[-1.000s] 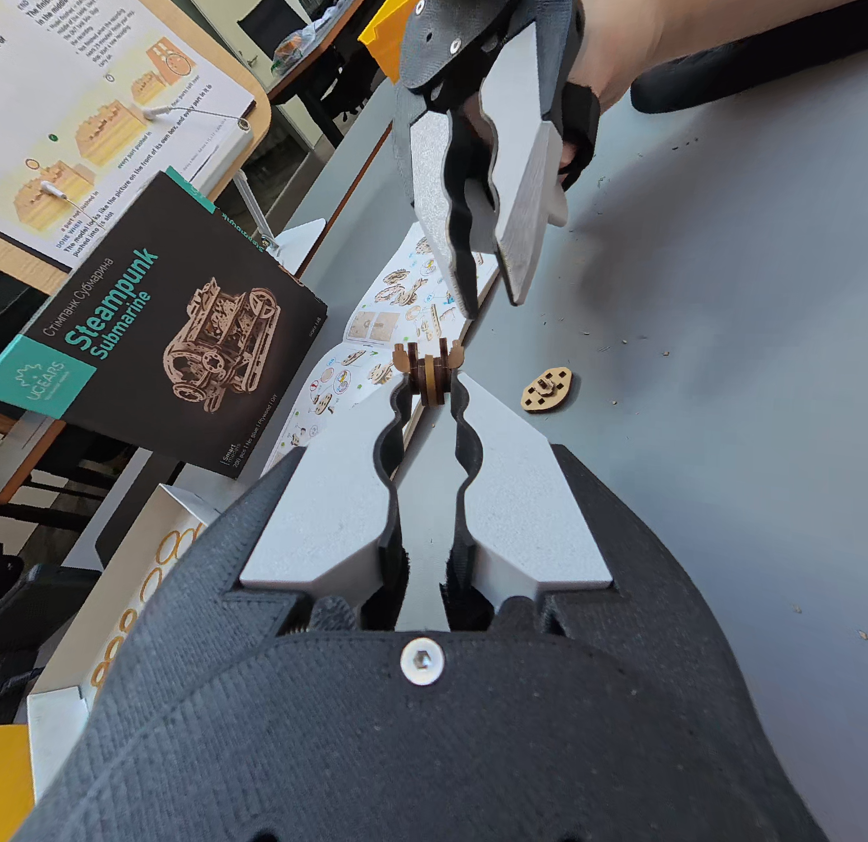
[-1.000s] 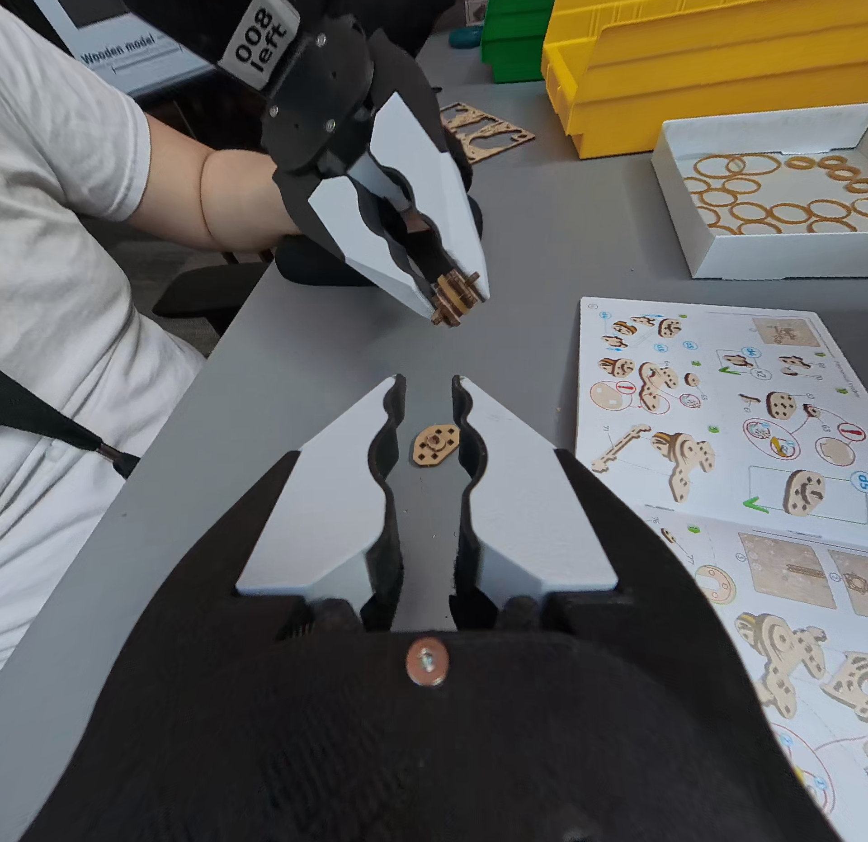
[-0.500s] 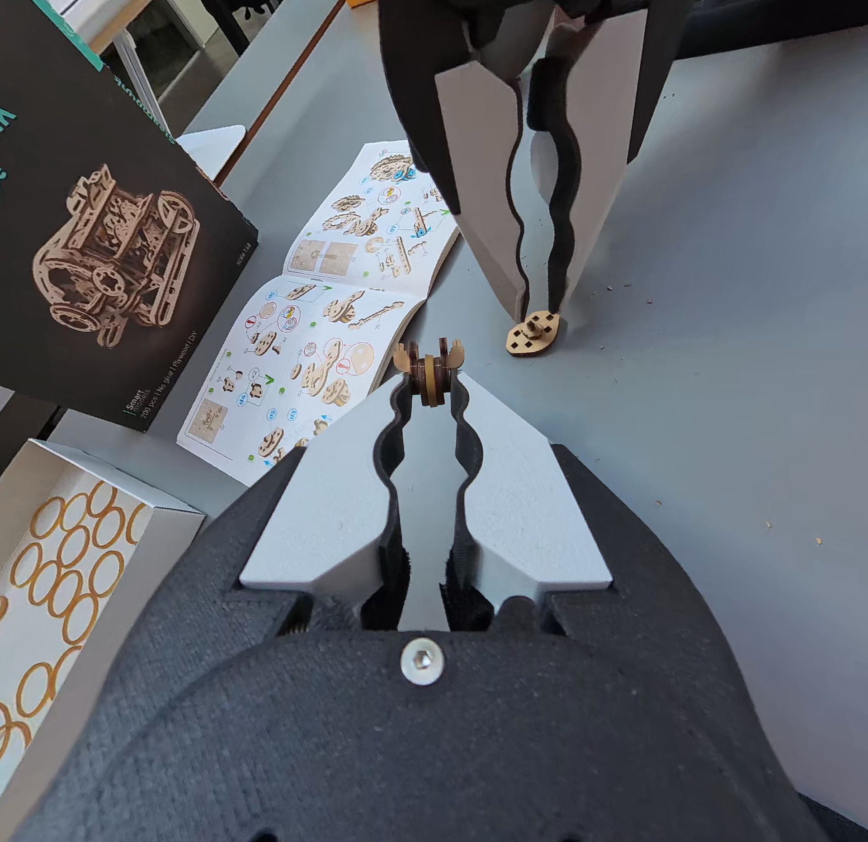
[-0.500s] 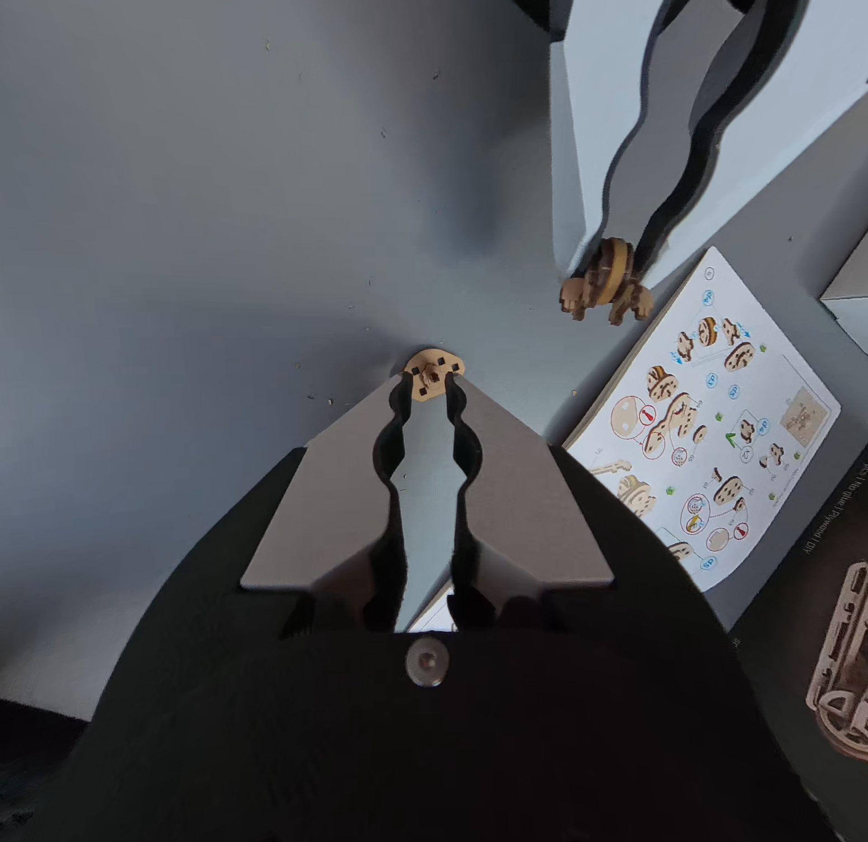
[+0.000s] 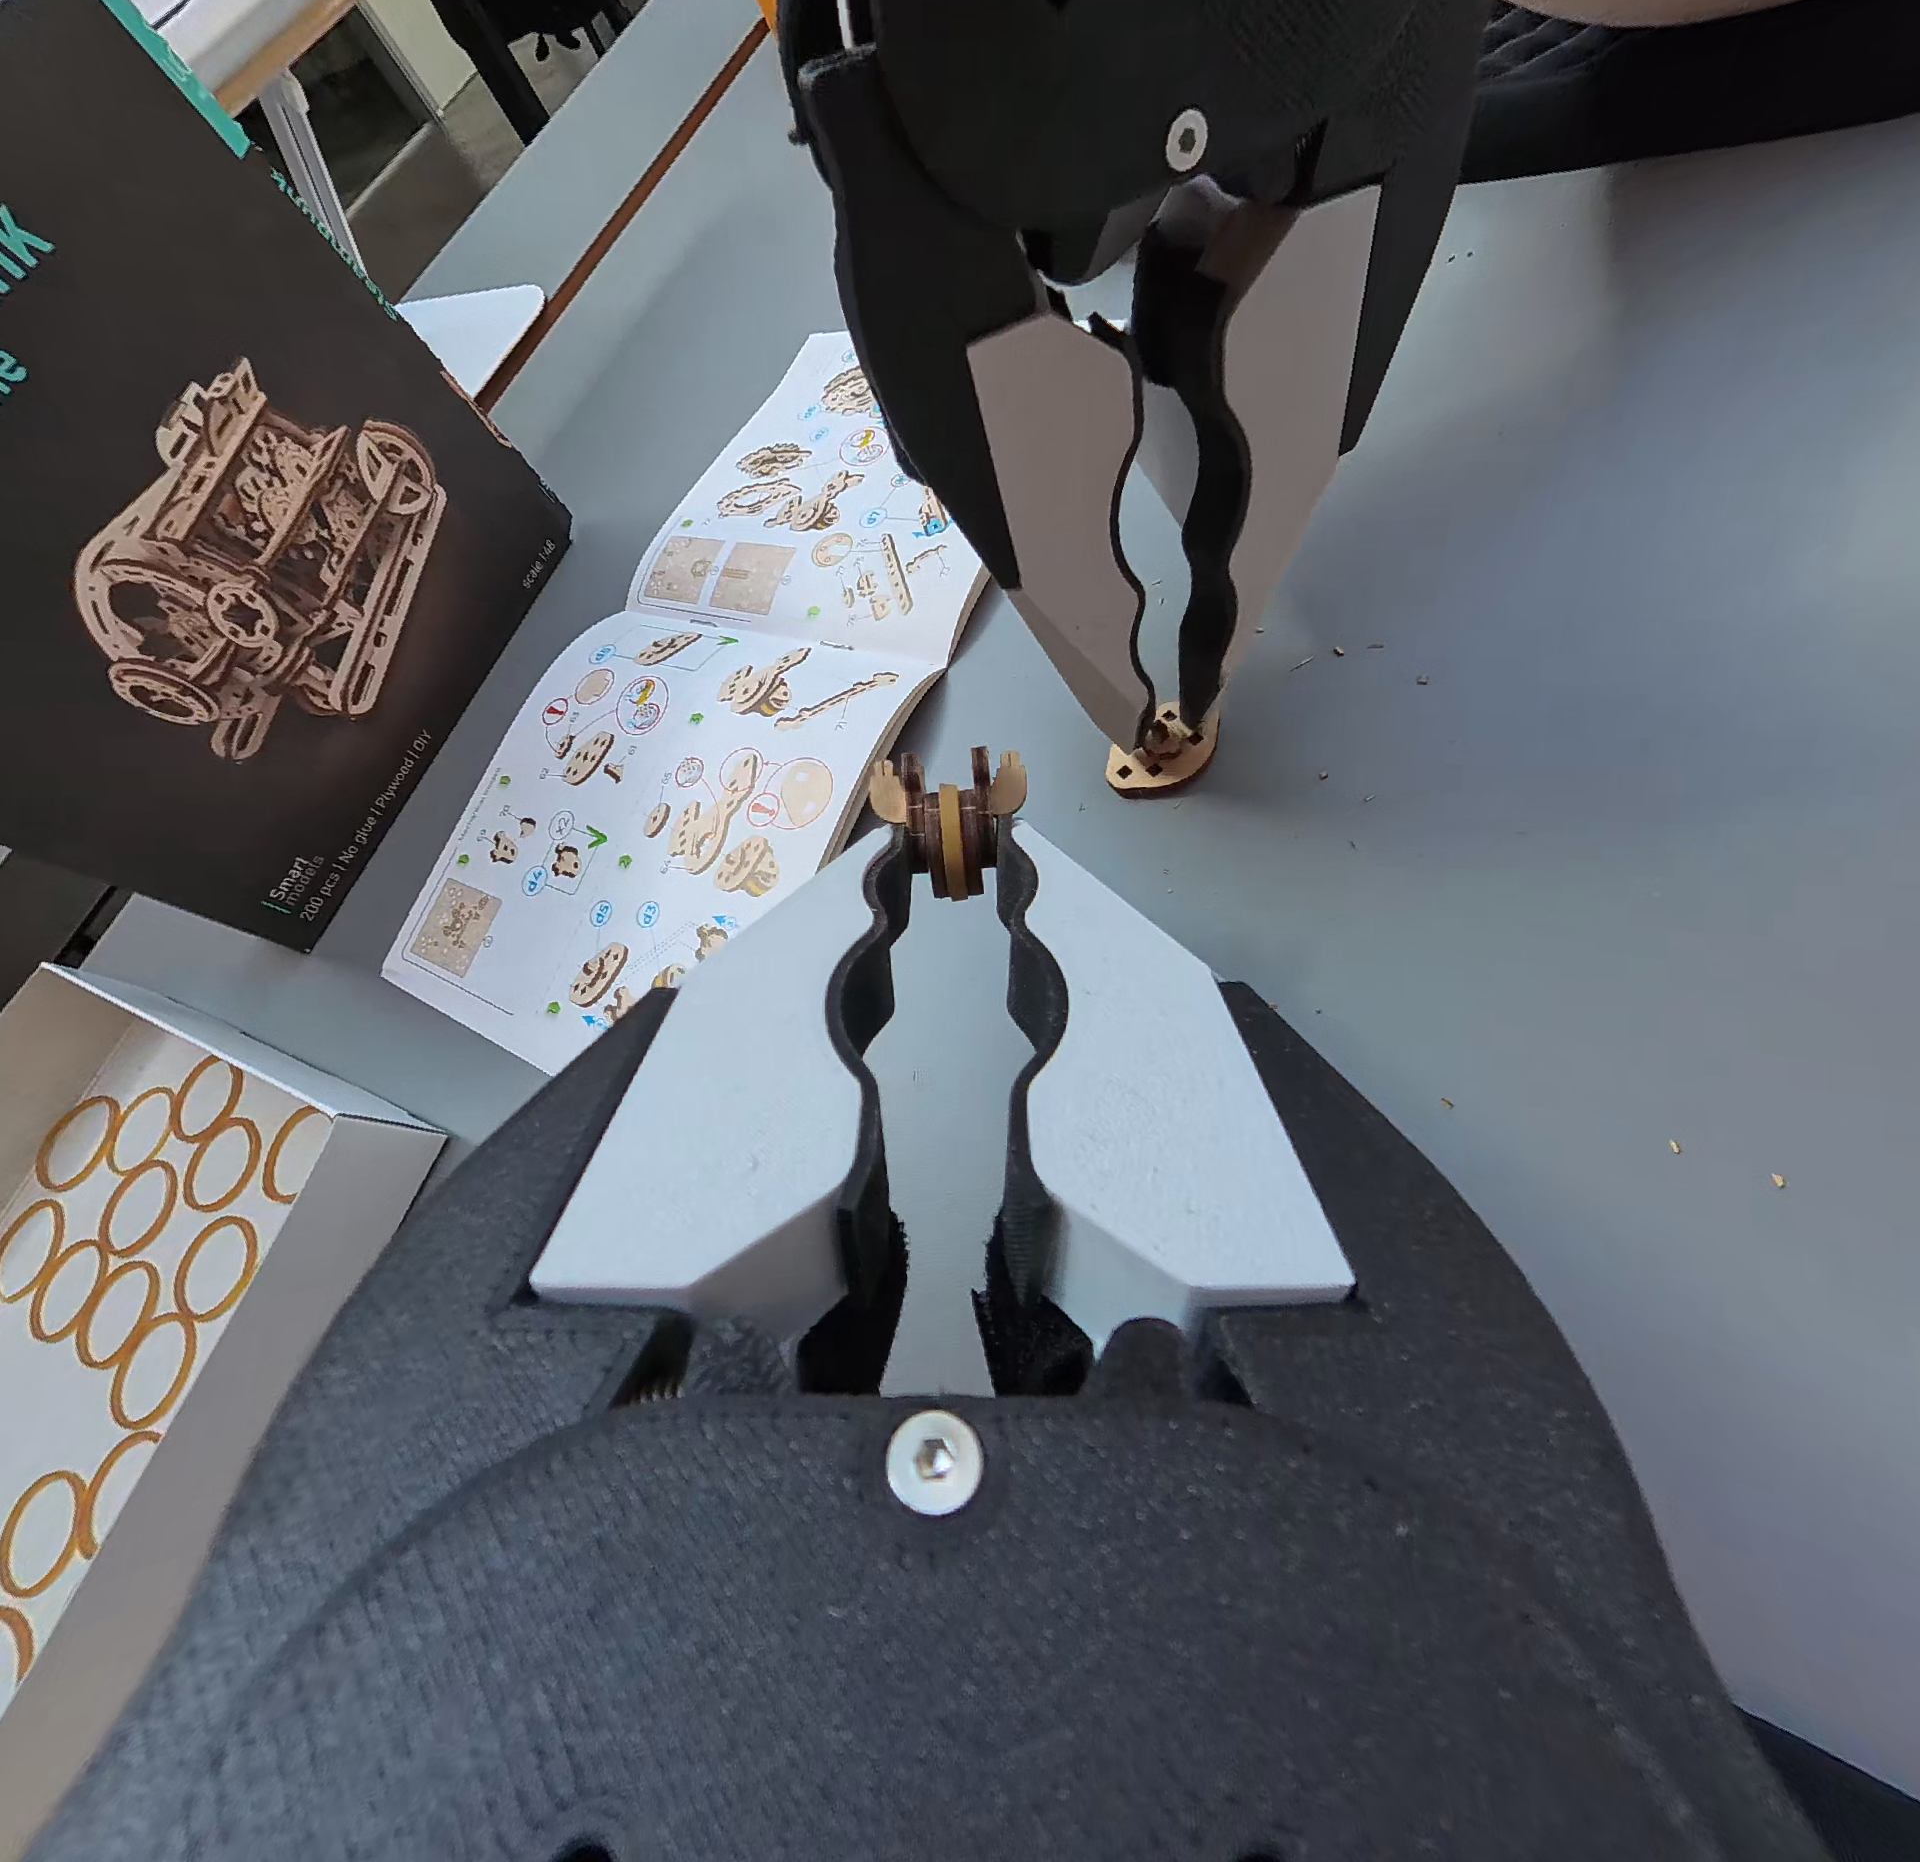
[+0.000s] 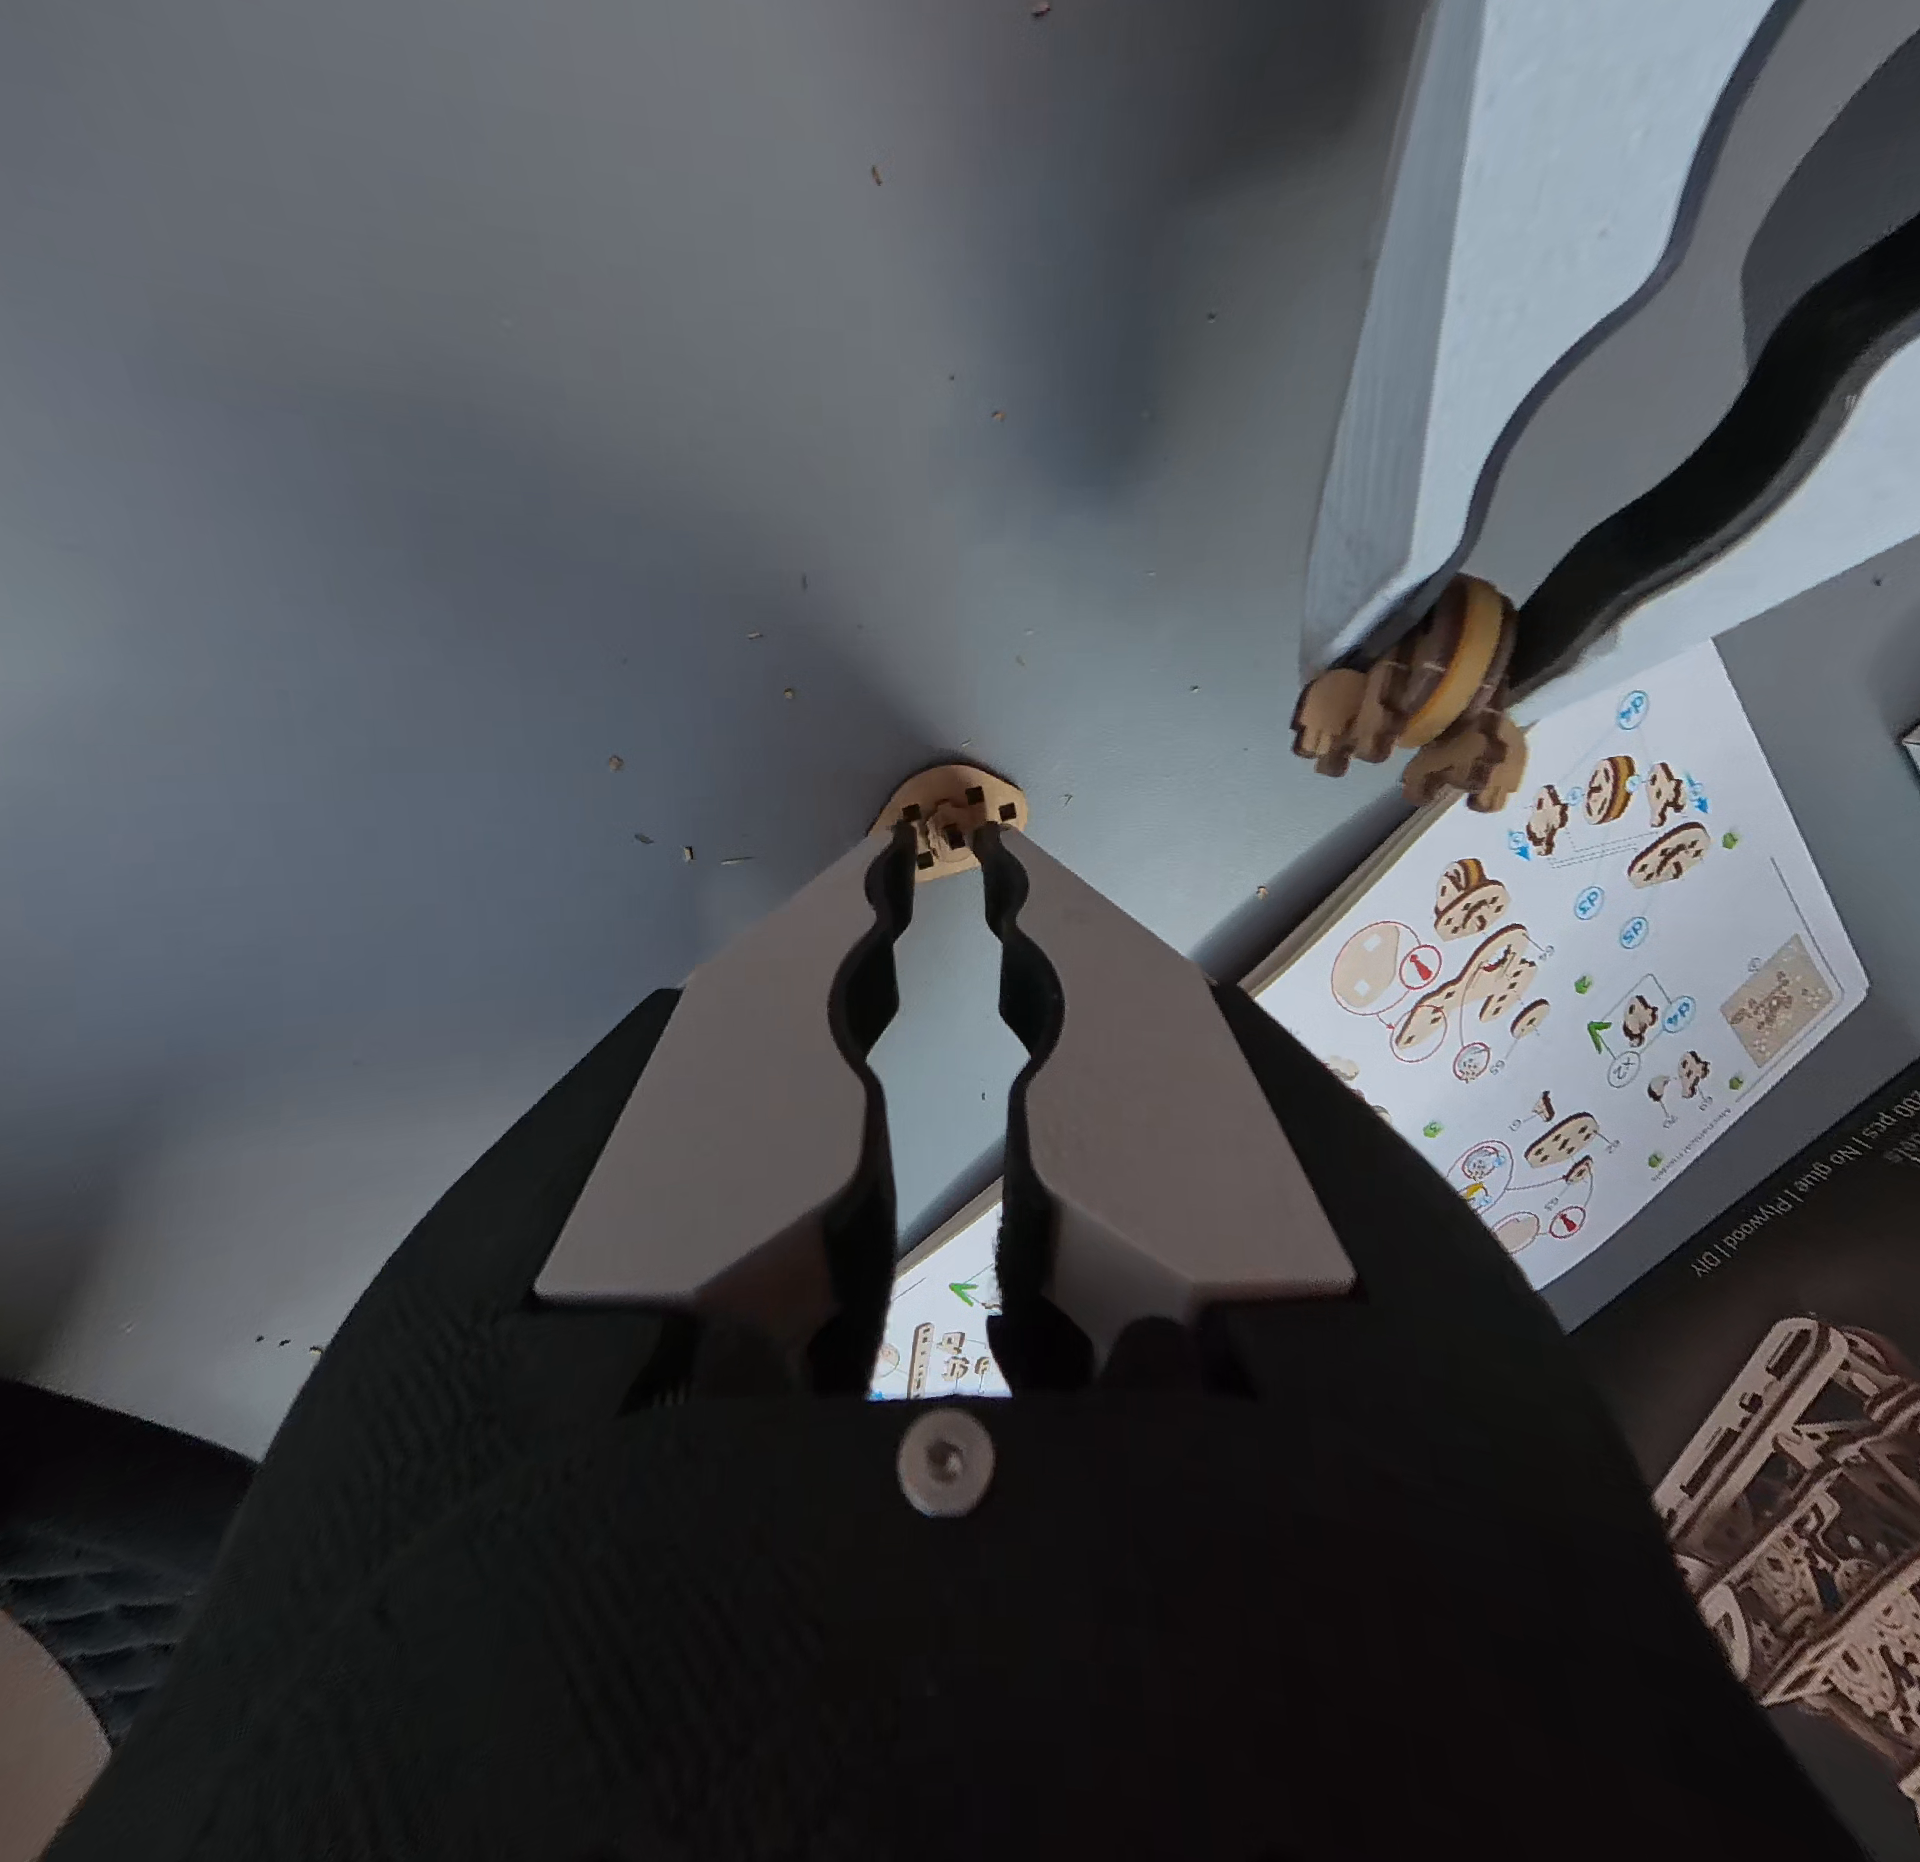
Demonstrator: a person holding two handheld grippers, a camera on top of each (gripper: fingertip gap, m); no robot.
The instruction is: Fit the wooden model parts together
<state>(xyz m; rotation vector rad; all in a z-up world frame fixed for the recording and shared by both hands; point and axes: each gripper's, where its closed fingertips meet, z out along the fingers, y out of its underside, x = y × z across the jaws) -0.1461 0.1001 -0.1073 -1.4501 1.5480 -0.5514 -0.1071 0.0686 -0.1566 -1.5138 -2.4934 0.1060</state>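
My left gripper (image 5: 951,848) is shut on a small wooden assembly (image 5: 948,815) of stacked discs with two hand-shaped ends, held above the grey table (image 5: 1610,825). It also shows in the right wrist view (image 6: 1439,649), at the upper right, with the assembly (image 6: 1455,716) at its tips. A flat wooden disc (image 5: 1158,765) with square holes and a centre peg lies on the table. My right gripper (image 6: 948,851) points down onto this disc (image 6: 951,804), its fingertips closed on the peg. From the left wrist view the right gripper (image 5: 1169,721) stands just beyond and right of the assembly.
An open instruction booklet (image 5: 727,732) lies left of the disc, also in the right wrist view (image 6: 1558,981). A black model box (image 5: 208,513) stands behind it. A white tray (image 5: 343,1178) of wooden rings sits at the near left. Wood crumbs dot the table. Tip to tip, the grippers are about 7 cm apart.
My right gripper has swung down from above onto the flat disc and closed its fingertips on the peg. My left gripper has come lower and closer, still holding the assembly.
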